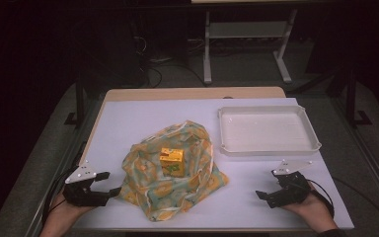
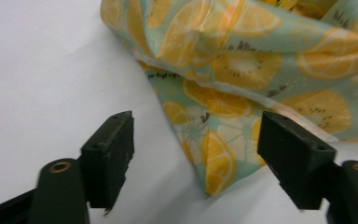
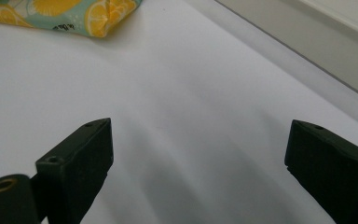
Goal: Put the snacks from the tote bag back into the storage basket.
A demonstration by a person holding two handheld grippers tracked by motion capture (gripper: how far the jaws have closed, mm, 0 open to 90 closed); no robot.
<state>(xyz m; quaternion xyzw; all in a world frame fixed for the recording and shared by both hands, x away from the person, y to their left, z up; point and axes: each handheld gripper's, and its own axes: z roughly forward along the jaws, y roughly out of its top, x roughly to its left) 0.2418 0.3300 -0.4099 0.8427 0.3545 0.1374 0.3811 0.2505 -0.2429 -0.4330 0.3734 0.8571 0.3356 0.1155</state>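
A rumpled cloth (image 1: 177, 170) printed with orange and kiwi slices lies in the middle of the white table. A small yellow carton (image 1: 171, 162) stands on top of it. My left gripper (image 1: 109, 183) rests at the cloth's left edge, open, with a corner of the cloth (image 2: 214, 163) lying just ahead, between its jaws. My right gripper (image 1: 266, 192) sits near the front right of the table, open over bare surface (image 3: 196, 121). A corner of the cloth (image 3: 102, 18) shows at the far left of the right gripper view.
A shallow white tray (image 1: 225, 133) sits empty at the back right of the table (image 1: 128, 123). Beyond the table's far edge are dark floor, cables and the legs of another table (image 1: 207, 54).
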